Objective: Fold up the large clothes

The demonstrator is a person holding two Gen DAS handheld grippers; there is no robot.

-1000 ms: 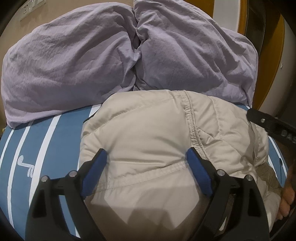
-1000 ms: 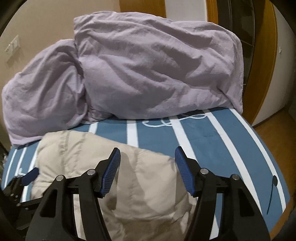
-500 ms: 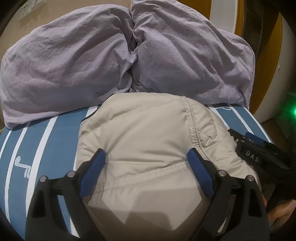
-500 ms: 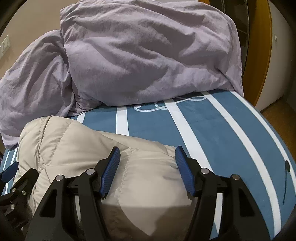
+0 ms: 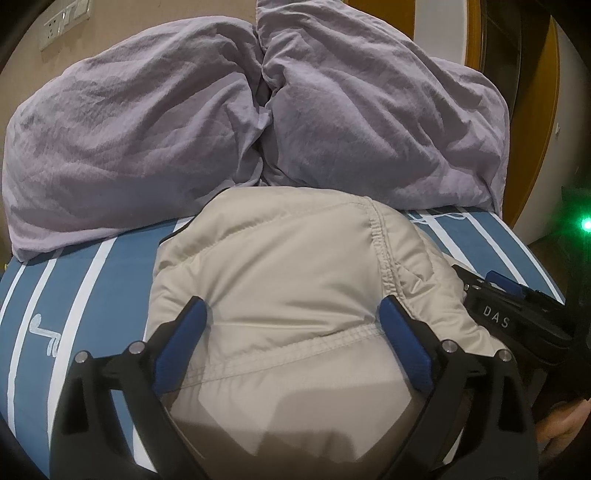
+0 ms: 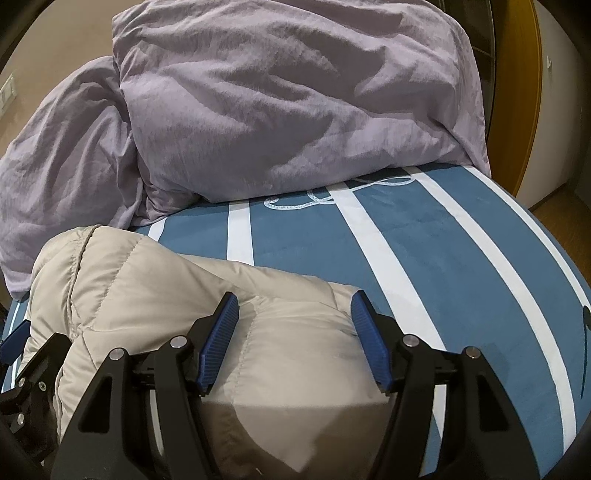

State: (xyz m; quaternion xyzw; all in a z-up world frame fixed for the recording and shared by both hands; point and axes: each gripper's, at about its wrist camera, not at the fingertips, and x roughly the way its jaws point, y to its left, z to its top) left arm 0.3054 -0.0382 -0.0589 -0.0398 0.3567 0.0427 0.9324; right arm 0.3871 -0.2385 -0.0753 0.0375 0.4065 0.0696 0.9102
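The left gripper [image 5: 291, 336] has just been opening its jaws, now wide above the jacket [image 5: 295, 266], clamping nothing. The right gripper [image 6: 293, 339] has its jaws partly apart over the jacket's edge, gripping nothing. The jacket, beige, puffy and quilted, is bunched on the striped bed [image 6: 424, 240], before the lilac duvet [image 6: 277, 110]. Only the left view shows a wall socket [image 5: 66, 24].

Matt quilted jacket [image 5: 280, 280] (puffy cloth); crinkled duvet [image 5: 147, 140]; smooth bedspread [image 6: 424, 251].
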